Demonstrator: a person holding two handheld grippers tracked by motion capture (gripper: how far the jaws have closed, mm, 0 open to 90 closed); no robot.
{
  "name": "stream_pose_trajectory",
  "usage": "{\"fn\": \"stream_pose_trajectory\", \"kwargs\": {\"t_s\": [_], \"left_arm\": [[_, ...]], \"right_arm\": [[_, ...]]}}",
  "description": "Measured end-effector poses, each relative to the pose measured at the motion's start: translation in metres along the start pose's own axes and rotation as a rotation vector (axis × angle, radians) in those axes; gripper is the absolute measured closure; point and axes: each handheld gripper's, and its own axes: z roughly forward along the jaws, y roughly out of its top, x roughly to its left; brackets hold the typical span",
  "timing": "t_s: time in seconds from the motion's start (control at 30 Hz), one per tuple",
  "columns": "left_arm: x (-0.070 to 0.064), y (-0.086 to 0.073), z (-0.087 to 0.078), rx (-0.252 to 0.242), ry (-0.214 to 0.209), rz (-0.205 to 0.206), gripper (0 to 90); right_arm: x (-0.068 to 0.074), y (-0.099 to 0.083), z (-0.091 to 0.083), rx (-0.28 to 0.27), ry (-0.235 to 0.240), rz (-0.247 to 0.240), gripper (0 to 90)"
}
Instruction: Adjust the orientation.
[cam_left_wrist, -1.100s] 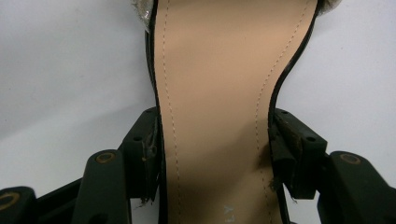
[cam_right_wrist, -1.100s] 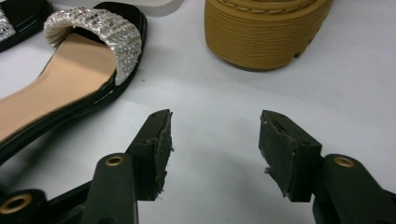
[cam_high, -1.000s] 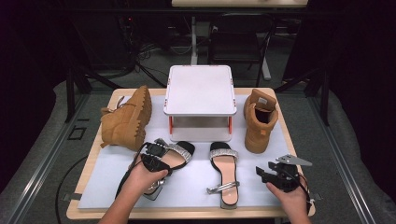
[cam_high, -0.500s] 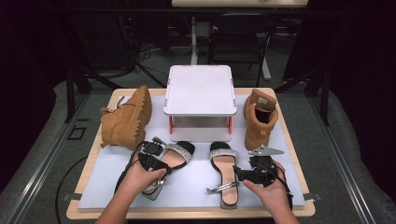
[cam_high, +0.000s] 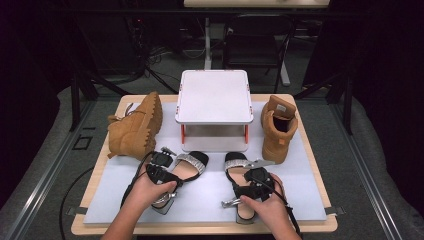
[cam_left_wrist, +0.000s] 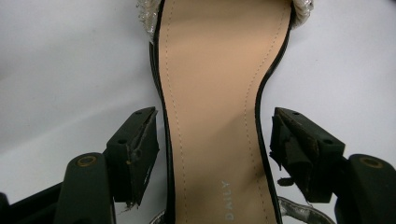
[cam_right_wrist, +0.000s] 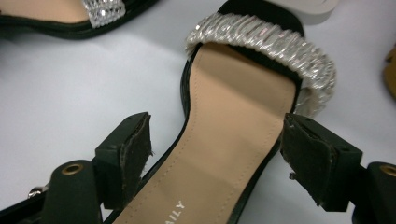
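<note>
White mat (cam_high: 210, 187), tan boots (cam_high: 135, 127), sandal (cam_right_wrist: 233, 154) between spread tongs (cam_right_wrist: 217, 154)

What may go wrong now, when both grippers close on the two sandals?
1. The left gripper straddles the left sandal at its narrow waist; smooth edges may slip from the worn fingers.
2. The right gripper sits skewed across the right sandal, which may twist on closing.

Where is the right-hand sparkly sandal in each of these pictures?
High view: right sandal lies low, right of centre, under the right tongs.
Left gripper view: not in it; the sole there belongs to the other sandal.
Right gripper view: it runs up the middle.
Shared landmark: the glittery toe strap.
</note>
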Motion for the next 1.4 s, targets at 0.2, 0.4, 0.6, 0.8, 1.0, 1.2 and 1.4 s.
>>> {"fn": "stream_pose_trajectory", "kwargs": {"t_s": [0.2, 0.4, 0.6, 0.8, 1.0, 1.2, 1.4], "left_arm": [[0.001, -0.001, -0.001, -0.005, -0.003, -0.002, 32.3], [0.002, -0.002, -0.001, -0.005, -0.002, -0.005, 32.4], [0.0, -0.002, 0.0, -0.005, -0.005, -0.002, 32.4], [0.001, -0.002, -0.001, -0.009, -0.007, -0.003, 32.3], [0.003, -0.002, -0.002, -0.009, -0.009, -0.006, 32.3], [0.003, -0.003, -0.002, -0.009, -0.008, -0.008, 32.4], [0.003, -0.002, -0.002, -0.009, 0.005, -0.005, 32.4]], "right_arm": [[-0.001, -0.007, 0.004, 0.01, 0.01, 0.032, 24.4], [-0.005, -0.008, 0.005, 0.027, 0.038, 0.082, 21.9], [-0.007, -0.007, 0.011, 0.074, 0.056, 0.113, 15.2], [-0.007, -0.006, 0.013, 0.086, 0.044, 0.102, 15.0], [-0.01, -0.005, 0.012, 0.088, 0.064, 0.079, 16.8], [-0.016, -0.005, 0.009, 0.101, 0.076, 0.005, 19.6], [-0.027, -0.003, 0.006, 0.111, 0.103, -0.036, 26.3]]}}
